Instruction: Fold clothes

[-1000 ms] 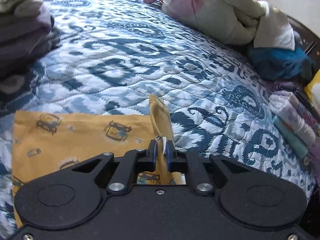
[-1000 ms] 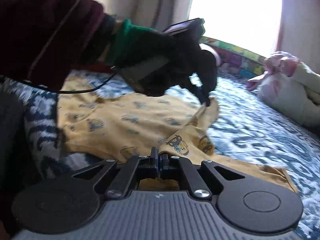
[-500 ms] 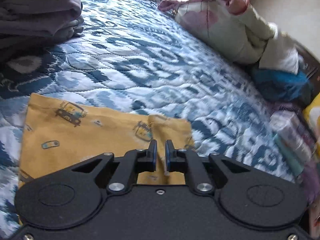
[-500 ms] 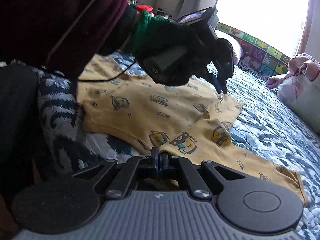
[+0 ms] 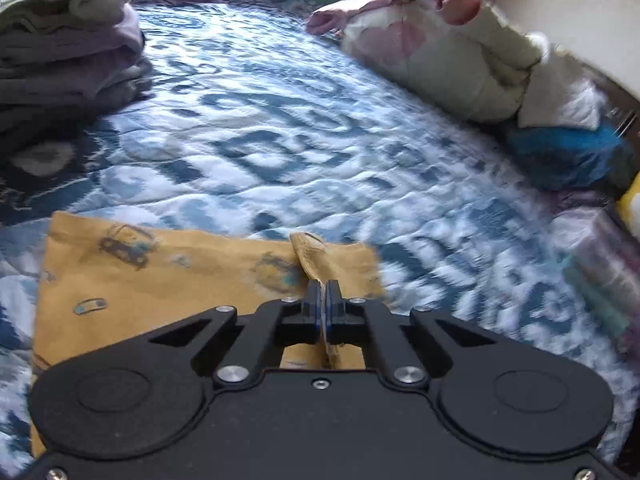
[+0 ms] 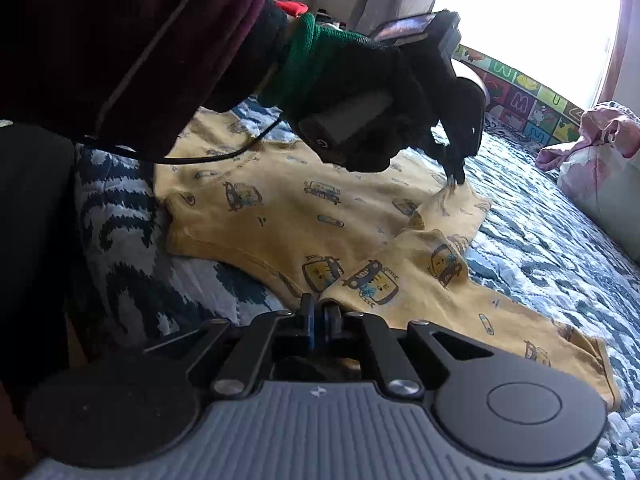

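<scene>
Left hand-held gripper [image 5: 323,294] pinches our yellow car-print shirt [image 5: 168,276]; right hand-held gripper [image 6: 319,312] clamps its hem. Quilted blue bed [image 5: 280,128]; only the right view shows the glove [image 6: 360,92].

A mustard-yellow shirt [image 6: 320,216] printed with small blue and grey cartoon cars and buses; a quilted bed cover [image 5: 280,152] in a blue and white swirling pattern; a stack of folded grey and lilac clothes [image 5: 60,52] at the bed's far left corner; a cream and pink floral bundle [image 5: 432,64] at the far right edge, with a bright blue cloth [image 5: 568,156] beside it; a black glove with a green cuff [image 6: 360,96]; a maroon sleeve [image 6: 120,40].
</scene>
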